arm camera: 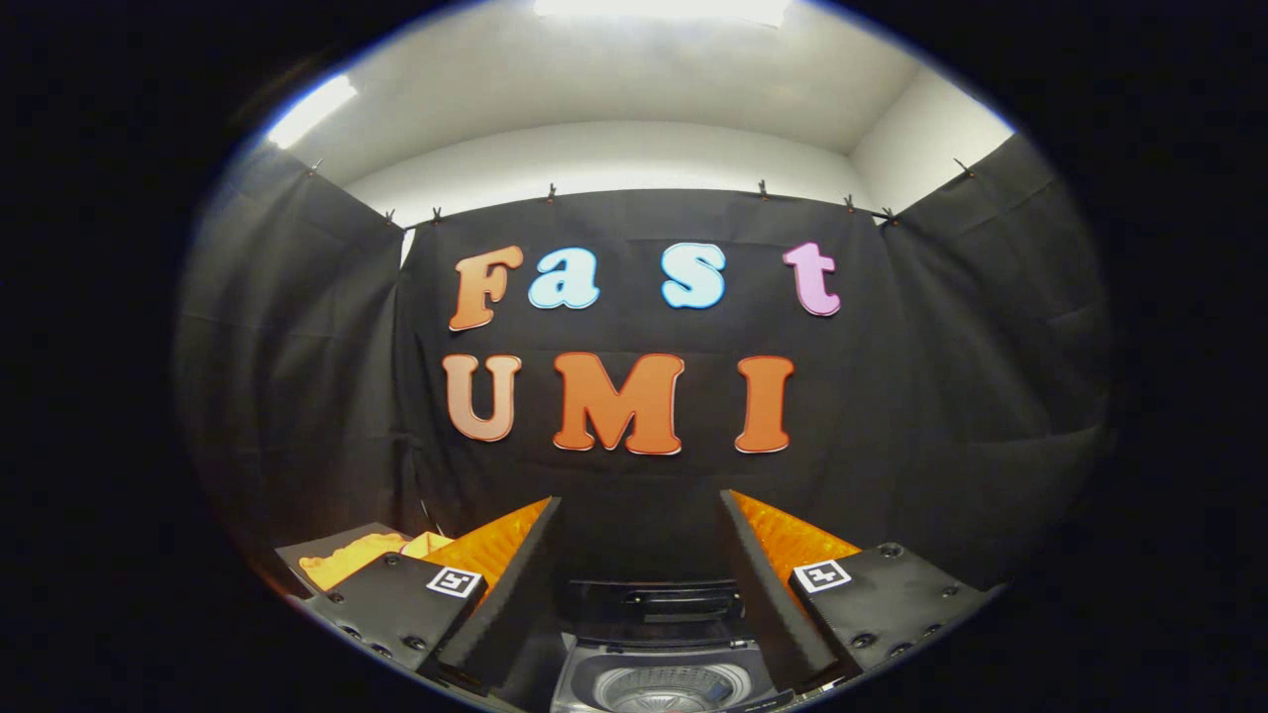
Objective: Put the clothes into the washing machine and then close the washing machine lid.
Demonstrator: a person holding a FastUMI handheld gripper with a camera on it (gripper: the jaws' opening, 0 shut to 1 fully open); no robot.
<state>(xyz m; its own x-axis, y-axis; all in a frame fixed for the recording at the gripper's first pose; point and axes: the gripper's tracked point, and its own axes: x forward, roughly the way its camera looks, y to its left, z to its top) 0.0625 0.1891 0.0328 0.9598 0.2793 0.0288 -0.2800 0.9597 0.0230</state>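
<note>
My gripper [642, 525] is open, its two fingers spread wide with nothing between them. Below and between the fingers stands the washing machine [662, 685], a small top-loader whose round drum opening shows. Its dark lid [656, 601] stands raised at the back of the opening. To the left, beyond the left finger [500, 569], yellow clothes [357, 557] lie on a dark surface [297, 553].
Black cloth walls close the booth at the back and on both sides. White wall and ceiling with bright lights show above the cloth.
</note>
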